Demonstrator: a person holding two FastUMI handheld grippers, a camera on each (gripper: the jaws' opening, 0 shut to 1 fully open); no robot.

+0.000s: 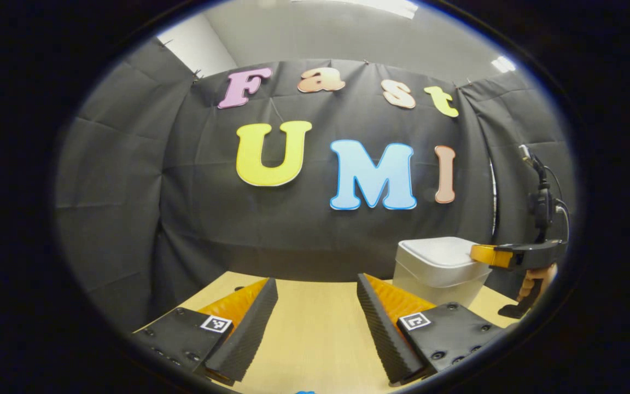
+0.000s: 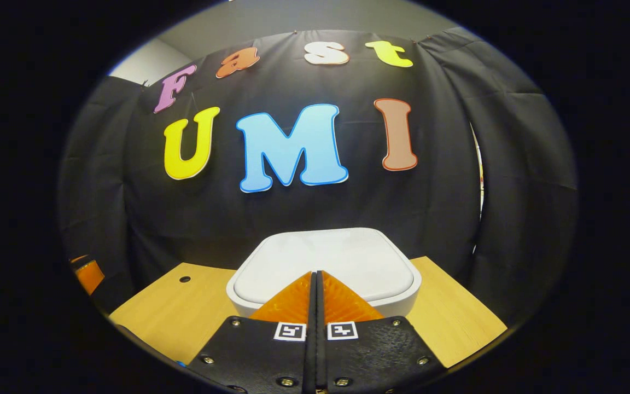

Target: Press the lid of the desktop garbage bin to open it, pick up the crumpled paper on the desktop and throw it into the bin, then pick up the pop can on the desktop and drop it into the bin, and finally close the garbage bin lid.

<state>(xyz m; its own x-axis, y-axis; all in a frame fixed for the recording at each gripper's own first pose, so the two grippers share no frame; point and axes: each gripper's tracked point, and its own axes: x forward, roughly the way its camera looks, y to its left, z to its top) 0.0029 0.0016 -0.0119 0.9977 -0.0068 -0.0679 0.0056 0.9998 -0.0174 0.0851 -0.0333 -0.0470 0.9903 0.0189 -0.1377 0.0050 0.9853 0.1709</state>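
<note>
The left claw (image 1: 318, 323) is wide open and holds nothing. In the left gripper view it hangs over the wooden counter (image 1: 315, 350) with only bare wood between its fingers. Off to its right stands the white bin (image 1: 438, 271) with its lid (image 1: 441, 251) flat and down. The right claw (image 1: 482, 253) reaches in from the side and its tip sits at the edge of the lid; I cannot tell if it touches.

In the right gripper view, the right claw (image 2: 315, 282) is closed tight with nothing in it, pointing at the middle of the lid (image 2: 323, 262). The bin (image 2: 326, 301) sits near the back of the counter (image 2: 184, 312), close to the black cloth.

I think the press comes next. A push near the rim could tip or slide the light bin and leave the lid closed
</note>
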